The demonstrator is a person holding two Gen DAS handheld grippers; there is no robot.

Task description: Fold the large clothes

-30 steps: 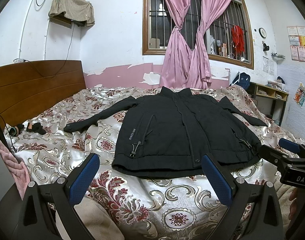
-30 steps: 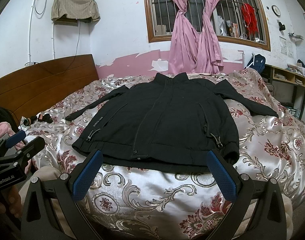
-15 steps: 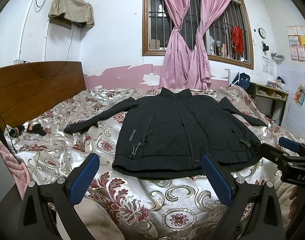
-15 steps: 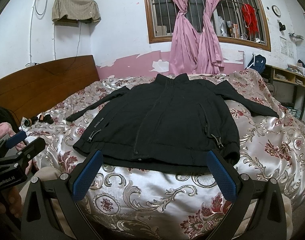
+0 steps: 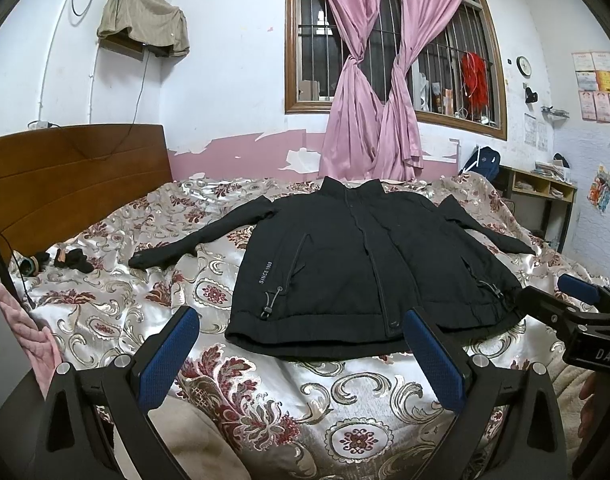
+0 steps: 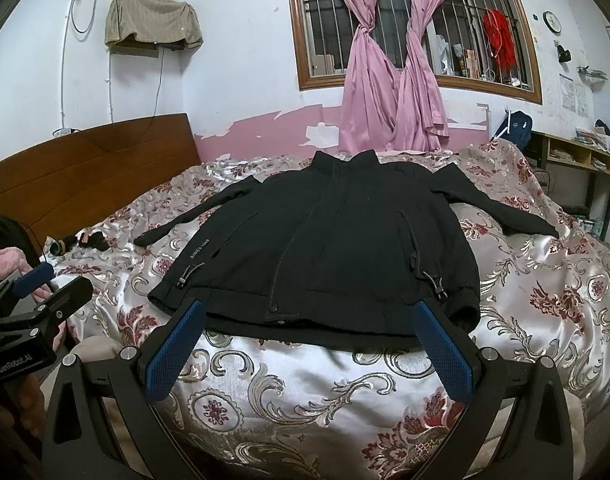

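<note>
the jacket [image 5: 369, 264] lies flat, unfolded on the bed [image 5: 345, 408]; both tools [image 5: 301, 348] [image 6: 309, 344] hover wide open, empty, likely needing a sleeve grasp next.

Setting: home bedroom. Bed with floral satin bedspread [image 5: 265, 396] and brown wooden headboard [image 5: 73, 184]. Behind the bed: barred wood-framed window [image 5: 385, 40] with knotted pink curtains [image 5: 369, 100], peeling pink wall paint. Right of the bed: wooden shelf unit [image 5: 541, 188].
</note>
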